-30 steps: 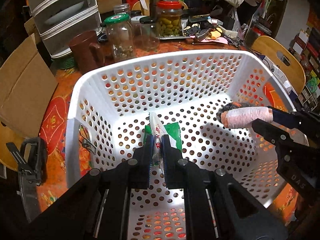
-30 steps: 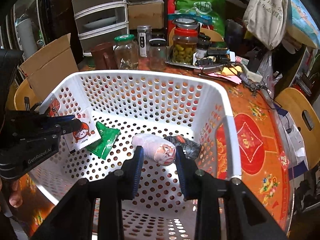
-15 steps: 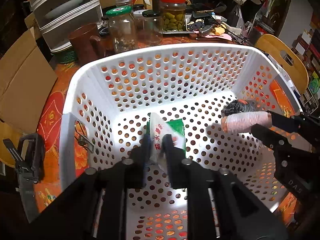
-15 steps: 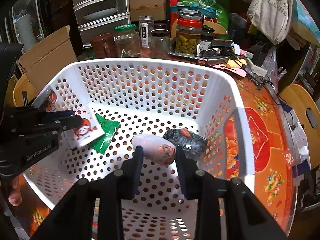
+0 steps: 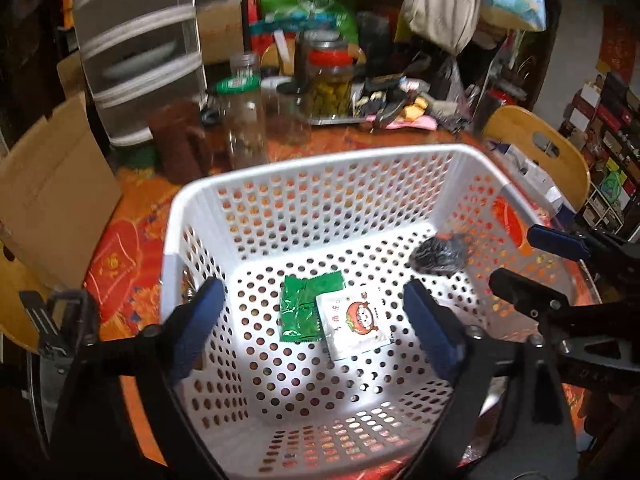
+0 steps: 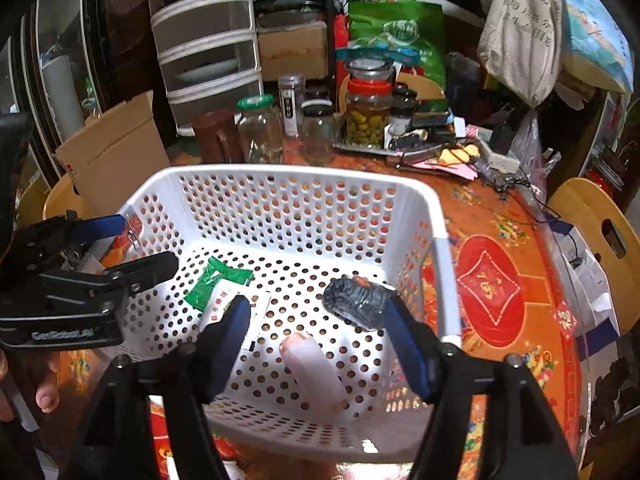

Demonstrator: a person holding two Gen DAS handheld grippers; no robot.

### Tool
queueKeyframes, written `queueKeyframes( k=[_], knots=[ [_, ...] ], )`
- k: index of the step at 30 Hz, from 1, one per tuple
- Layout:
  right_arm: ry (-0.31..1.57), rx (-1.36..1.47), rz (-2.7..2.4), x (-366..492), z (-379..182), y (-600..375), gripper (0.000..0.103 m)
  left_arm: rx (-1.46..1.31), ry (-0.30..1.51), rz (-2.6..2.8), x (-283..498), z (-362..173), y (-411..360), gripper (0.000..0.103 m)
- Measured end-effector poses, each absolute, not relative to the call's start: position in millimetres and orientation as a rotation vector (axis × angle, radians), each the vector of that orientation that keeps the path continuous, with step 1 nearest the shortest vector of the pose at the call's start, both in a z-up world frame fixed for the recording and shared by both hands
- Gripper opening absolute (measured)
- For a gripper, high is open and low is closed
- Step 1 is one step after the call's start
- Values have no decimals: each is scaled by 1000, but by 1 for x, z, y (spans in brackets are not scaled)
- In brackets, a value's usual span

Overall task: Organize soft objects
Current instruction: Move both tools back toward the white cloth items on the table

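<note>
Both your grippers have let go since a second ago — the left gripper (image 5: 310, 320) stands spread wide, with the white sachet (image 5: 354, 322) it was pinching now flat on the basket floor. Your right gripper (image 6: 316, 340) is spread wide too, and the pink roll (image 6: 314, 372) lies loose between its fingers, on the floor of the white basket (image 6: 404, 200).

Basket is rigid moulded plastic, perforated with round holes on walls and floor, corners rounded. Contents:
- white sachet, flat and glossy, cartoon face printed on it, overlapping the edge of the green packet (image 5: 302, 308)
- green packet, crinkled foil with a serrated edge, flat on the floor
- pink roll, soft cylinder with a smooth wrap, near the front wall
- dark bundle (image 6: 358, 300), knitted-looking and lumpy with a red patch — against the right wall, just beyond your right gripper's right finger

Basket sits on a table (image 6: 516, 248) covered in glossy red-orange patterned cloth. Glass jars (image 6: 260, 132) stand behind it, beside a cardboard box (image 6: 112, 152).
</note>
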State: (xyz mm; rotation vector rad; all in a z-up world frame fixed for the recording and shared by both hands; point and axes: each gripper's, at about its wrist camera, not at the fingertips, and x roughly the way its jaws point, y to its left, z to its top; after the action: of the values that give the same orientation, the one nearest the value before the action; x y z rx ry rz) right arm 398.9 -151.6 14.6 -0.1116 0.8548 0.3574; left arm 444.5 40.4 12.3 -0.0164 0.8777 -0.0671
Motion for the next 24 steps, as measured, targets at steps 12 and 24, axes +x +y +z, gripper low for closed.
queueKeyframes(
  k=[12, 24],
  knots=[
    [746, -78, 372, 345, 50, -167, 102, 15, 739, -16, 381, 61, 46, 103],
    [682, -48, 394, 287, 60, -184, 103, -48, 644, -29, 279, 87, 62, 103]
  ],
)
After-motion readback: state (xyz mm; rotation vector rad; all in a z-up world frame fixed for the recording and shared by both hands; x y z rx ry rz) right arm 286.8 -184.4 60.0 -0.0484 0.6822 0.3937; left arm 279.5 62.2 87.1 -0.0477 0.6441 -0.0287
